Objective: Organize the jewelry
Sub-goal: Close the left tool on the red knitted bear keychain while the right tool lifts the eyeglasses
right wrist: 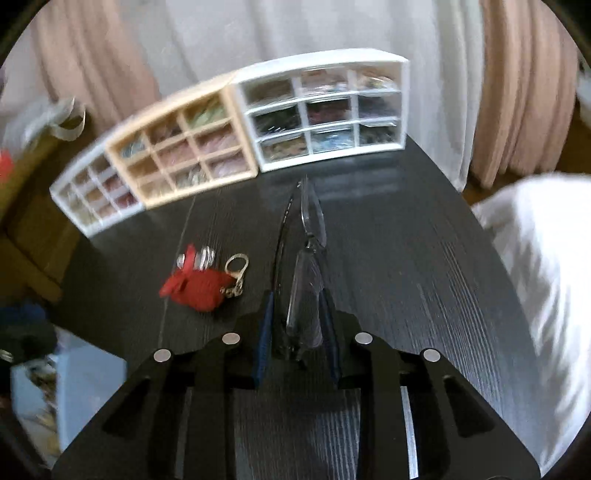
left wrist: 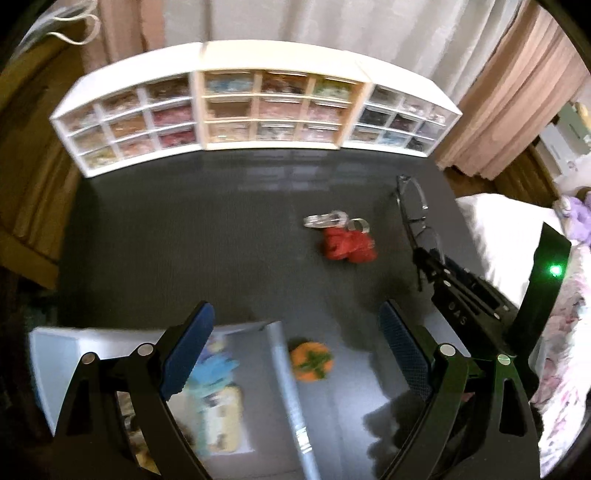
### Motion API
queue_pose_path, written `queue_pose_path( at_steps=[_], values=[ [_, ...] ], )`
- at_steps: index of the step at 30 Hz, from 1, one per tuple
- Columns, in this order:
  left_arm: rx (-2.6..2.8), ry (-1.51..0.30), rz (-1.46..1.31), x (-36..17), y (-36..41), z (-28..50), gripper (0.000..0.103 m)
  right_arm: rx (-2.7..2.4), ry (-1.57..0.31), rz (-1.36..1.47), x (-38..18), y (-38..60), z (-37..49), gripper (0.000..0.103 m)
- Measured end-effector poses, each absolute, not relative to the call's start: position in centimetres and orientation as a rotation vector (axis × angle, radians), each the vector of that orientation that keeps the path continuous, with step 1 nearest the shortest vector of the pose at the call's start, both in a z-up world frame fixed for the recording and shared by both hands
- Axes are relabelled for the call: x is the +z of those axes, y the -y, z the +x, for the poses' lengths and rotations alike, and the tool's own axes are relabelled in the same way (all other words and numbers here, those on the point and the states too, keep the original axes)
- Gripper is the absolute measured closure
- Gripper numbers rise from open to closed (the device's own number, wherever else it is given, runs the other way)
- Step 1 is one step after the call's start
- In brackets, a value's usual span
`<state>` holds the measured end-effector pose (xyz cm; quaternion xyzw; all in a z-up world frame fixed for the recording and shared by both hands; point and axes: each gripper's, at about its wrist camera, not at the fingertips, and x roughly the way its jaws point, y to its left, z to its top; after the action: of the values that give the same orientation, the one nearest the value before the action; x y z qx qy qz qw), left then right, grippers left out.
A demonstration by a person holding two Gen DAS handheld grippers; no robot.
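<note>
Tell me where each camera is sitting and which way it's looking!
Left wrist: sits on the left gripper, its jaws wide open, looking down at the dark table and a pale bin; the right gripper shows too.
Right wrist: sits on the right gripper, looking along the table at the eyeglasses pinched between its fingers.
Both see: the red pouch, the drawer organizers, the eyeglasses and curtains.

A dark wood-grain table stands before white sheer curtains flanked by pink drapes. A white bed lies beside the table's right edge.
</note>
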<state>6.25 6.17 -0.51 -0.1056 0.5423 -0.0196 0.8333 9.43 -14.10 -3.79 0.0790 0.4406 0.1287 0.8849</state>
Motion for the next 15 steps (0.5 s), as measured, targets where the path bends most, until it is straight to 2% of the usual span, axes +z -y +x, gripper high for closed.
queue_pose_path(
  at_steps=[5,15],
  values=[
    [-0.073,-1.19,-0.203,-1.5,-3.7,9.5,0.012,0.288,-0.928,0.272,-4.2,16.0,9.7,0.079],
    [0.014,-1.349,-0.116,-7.2,-0.6,14.9,0.012,0.317,-0.922,0.332,-4.2,18.1,9.6,0.079]
  ],
)
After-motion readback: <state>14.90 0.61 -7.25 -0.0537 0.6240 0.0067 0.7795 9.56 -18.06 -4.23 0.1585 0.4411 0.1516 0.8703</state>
